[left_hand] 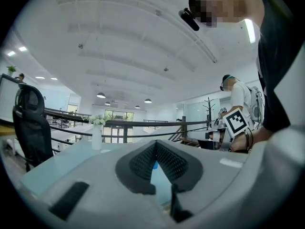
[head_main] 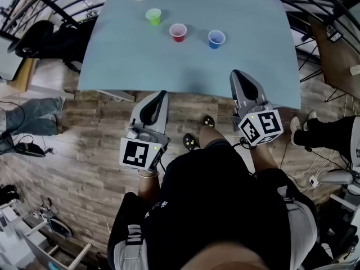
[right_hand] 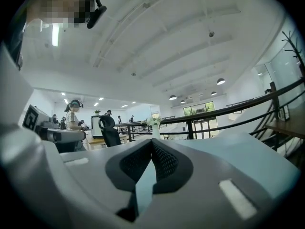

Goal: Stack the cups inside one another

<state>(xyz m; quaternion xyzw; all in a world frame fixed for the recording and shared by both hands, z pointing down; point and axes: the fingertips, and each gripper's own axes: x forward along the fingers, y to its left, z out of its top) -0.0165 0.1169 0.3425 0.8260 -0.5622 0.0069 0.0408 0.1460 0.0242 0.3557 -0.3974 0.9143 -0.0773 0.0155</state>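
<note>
Only the head view shows the cups. Across the upper frame, on the pale blue table, stand the green cup, the red cup and the blue cup. They are upright, apart and unstacked, and nothing shows inside them. Lower down, at the table's near edge, the left gripper and the right gripper each have their jaws closed tip to tip on nothing. The gripper views alone show flowers in the white vase.
</note>
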